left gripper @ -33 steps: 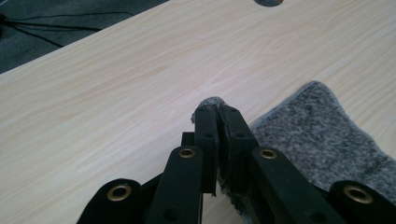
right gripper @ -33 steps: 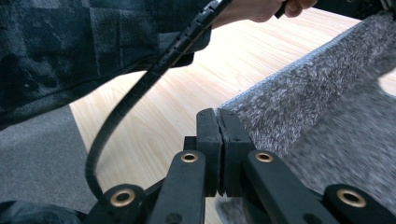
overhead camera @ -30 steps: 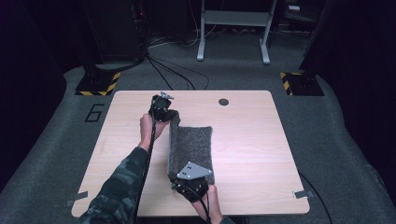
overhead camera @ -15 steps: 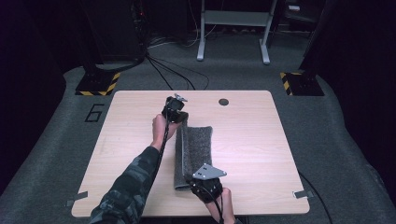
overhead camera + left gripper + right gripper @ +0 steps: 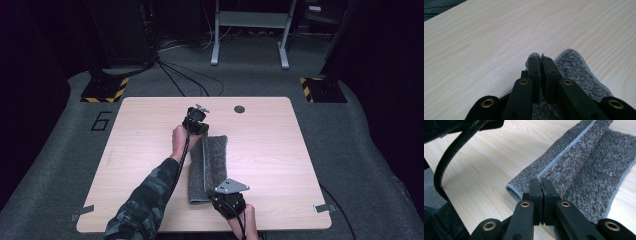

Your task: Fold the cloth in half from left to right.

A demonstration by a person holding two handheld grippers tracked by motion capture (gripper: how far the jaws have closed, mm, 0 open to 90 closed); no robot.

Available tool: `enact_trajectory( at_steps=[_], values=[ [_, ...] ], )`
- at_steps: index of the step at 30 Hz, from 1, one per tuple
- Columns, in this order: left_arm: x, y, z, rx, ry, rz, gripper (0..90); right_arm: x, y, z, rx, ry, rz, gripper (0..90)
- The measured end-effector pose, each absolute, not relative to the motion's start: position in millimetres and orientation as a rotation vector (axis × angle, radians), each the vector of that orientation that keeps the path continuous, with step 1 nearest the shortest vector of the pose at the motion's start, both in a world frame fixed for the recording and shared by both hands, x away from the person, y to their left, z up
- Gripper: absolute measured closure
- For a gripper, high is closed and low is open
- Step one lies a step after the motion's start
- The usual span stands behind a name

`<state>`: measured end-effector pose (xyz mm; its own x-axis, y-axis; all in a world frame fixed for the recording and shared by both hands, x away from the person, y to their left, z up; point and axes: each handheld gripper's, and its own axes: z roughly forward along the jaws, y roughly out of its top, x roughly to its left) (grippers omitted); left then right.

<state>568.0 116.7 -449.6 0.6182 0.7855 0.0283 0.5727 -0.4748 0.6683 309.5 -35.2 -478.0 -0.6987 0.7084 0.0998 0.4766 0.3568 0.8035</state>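
Near the middle of the wooden table (image 5: 280,150) lies the grey towel (image 5: 212,165), partly folded lengthwise, running from far to near. We hold our left gripper (image 5: 200,131) pinched tight on the towel's far edge, its jaws closed on the cloth. We hold our right gripper (image 5: 224,196) likewise clamped on the near edge, where the fold stands raised.

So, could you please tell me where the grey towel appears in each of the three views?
High view: the grey towel lies folded lengthwise at the table's centre, between the two grippers.
Left gripper view: it sits at lower centre-right, its corner pinched in the shut jaws.
Right gripper view: it runs from the centre to the upper right, its edge pinched in the jaws.
Shared landmark: the light wooden table.
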Motion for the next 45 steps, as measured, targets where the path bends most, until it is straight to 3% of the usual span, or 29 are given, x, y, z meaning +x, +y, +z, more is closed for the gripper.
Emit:
enact_trajectory(
  at_steps=[34, 37, 41, 45],
  values=[
    [577.8, 81.6, -478.4, 2.24, 1.064, 0.38, 83.6, 311.5, -61.6, -503.3, 1.145, 2.364, 1.144, 88.1],
    [579.1, 81.5, -479.0, 2.225, 1.062, 0.365, 69.6, 310.8, -63.9, -504.5, 1.178, 2.362, 1.141, 85.5],
    [575.9, 82.7, -471.4, 2.159, 1.079, 0.336, 40.2, 308.3, -69.0, -504.4, 1.192, 2.369, 1.116, 76.8],
    [573.5, 86.7, -464.7, 2.151, 1.072, 0.336, 28.8, 307.9, -76.7, -502.1, 1.21, 2.36, 1.114, 68.2]
  ],
)
